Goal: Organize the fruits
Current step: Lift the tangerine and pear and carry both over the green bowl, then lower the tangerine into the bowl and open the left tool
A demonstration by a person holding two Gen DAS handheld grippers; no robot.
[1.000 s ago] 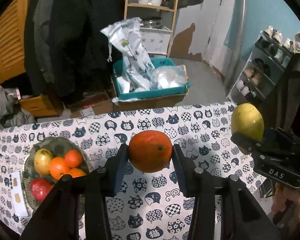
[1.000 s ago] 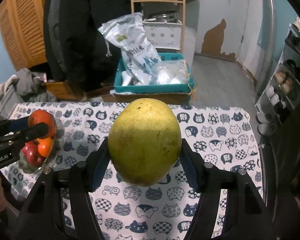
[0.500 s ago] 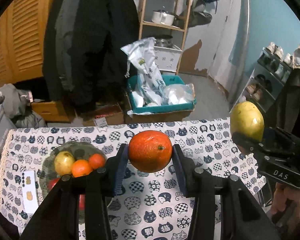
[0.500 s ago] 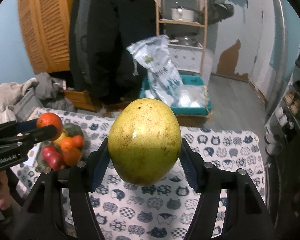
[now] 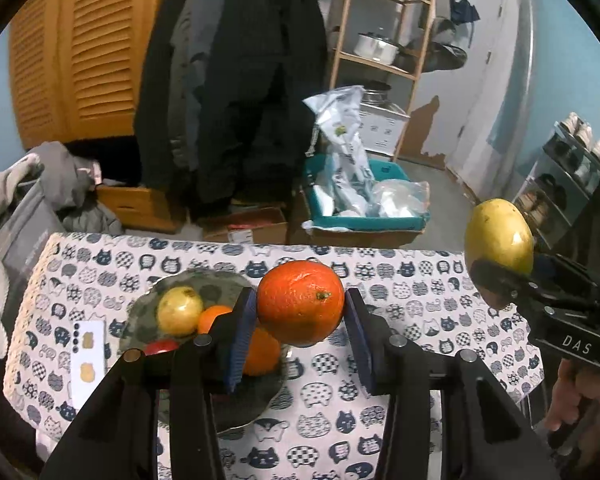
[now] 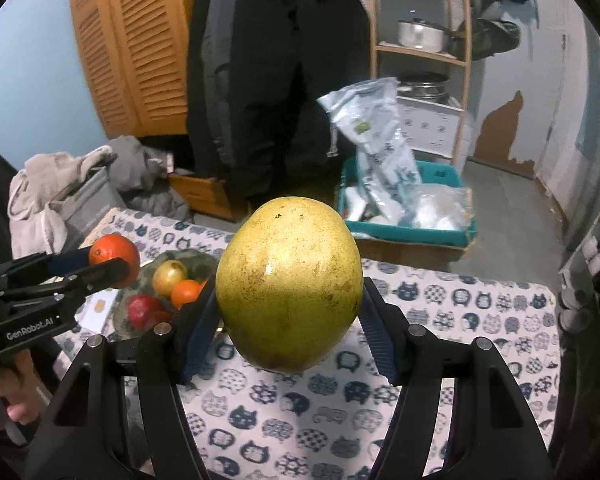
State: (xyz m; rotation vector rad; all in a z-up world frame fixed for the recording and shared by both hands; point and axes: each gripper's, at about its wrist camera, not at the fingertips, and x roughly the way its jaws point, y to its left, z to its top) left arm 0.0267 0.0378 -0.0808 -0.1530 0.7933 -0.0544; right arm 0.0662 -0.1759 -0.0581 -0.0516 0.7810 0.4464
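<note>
left gripper [image 5: 300,322]: clamped on an orange [image 5: 301,303], pads pressing its two sides; fruit held clear above the table.
right gripper [image 6: 288,324]: clamped on a yellow-green pear [image 6: 288,283], stem-to-base axis roughly upright between the pads.
fruit plate [image 5: 140,312]: below and slightly left of the left gripper's tips; partly hidden behind its left finger.
plate, from the right gripper: off to the left and beyond [image 6: 188,258], with the left gripper in between.
plate contents: a yellow fruit [image 5: 179,311], small oranges [image 5: 262,350], a red fruit [image 5: 161,347], bunched on the near-left half.
nearer hand: the left, judged from both views; the orange hangs almost over the plate's right edge.
key relation: free space on the plate looks to lie at its far-right side, just ahead of the orange.
tablecloth [image 6: 460,320]: cat-print, bare under the pear.
risk: the pear is wide and smooth; a crossing path could knock the left gripper.
</note>
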